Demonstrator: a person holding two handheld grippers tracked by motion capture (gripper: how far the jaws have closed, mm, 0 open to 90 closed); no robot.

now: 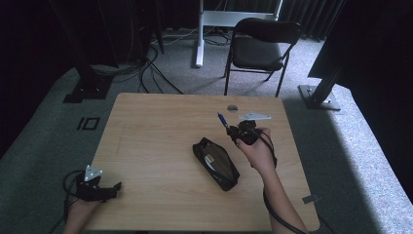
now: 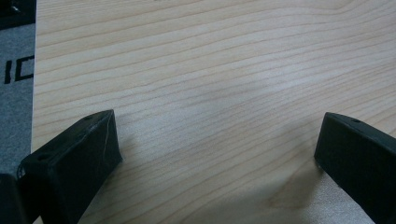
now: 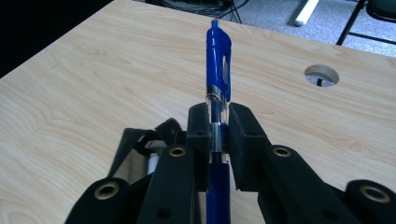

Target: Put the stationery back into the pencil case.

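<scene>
My right gripper (image 3: pixel 217 122) is shut on a blue pen (image 3: pixel 218 60), which sticks out past the jaws with its clip end pointing away. From above, that right gripper (image 1: pixel 233 130) hangs over the table's right half, the blue pen (image 1: pixel 222 119) slanting up and left from it. A black pencil case (image 1: pixel 215 163) lies open on the wooden table (image 1: pixel 151 141), just left of and nearer than the right hand. My left gripper (image 1: pixel 117 186) rests at the table's near left corner, its jaws wide apart over bare wood (image 2: pixel 215 116), open and holding nothing.
A round cable hole (image 1: pixel 232 107) sits near the table's far edge. Behind the table stands a black folding chair (image 1: pixel 260 46); cables run across the grey carpet. Part of the black pencil case (image 3: pixel 140 144) shows below the right jaws.
</scene>
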